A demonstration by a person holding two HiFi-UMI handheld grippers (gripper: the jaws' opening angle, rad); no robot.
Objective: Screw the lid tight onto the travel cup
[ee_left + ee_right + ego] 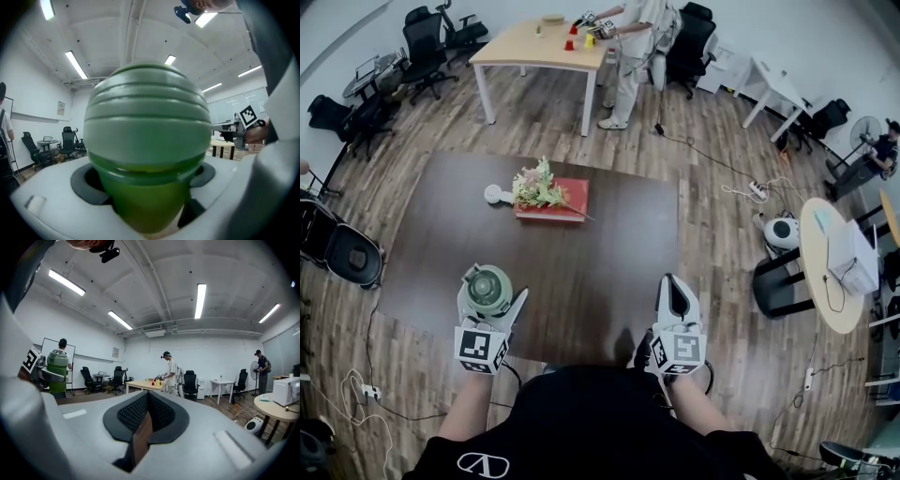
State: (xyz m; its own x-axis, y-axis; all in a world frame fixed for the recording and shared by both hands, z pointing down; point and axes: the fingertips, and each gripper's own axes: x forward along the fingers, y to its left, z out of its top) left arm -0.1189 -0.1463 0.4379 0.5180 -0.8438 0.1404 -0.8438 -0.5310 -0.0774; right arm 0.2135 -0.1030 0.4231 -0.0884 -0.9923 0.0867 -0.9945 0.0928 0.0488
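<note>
One green ribbed plastic travel cup (487, 284) clamped in left gripper (490, 298); right gripper (674, 286) closed, empty, likely opens next to twist lid (147, 108).

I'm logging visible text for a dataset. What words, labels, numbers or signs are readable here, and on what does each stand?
No readable words or numbers.
Left cube, right cube: black-and-white square patterns, no letters.
Shirt emblem: a white symbol, no lettering.
Wall notice: too small to read.
Travel cup: no print visible.
</note>
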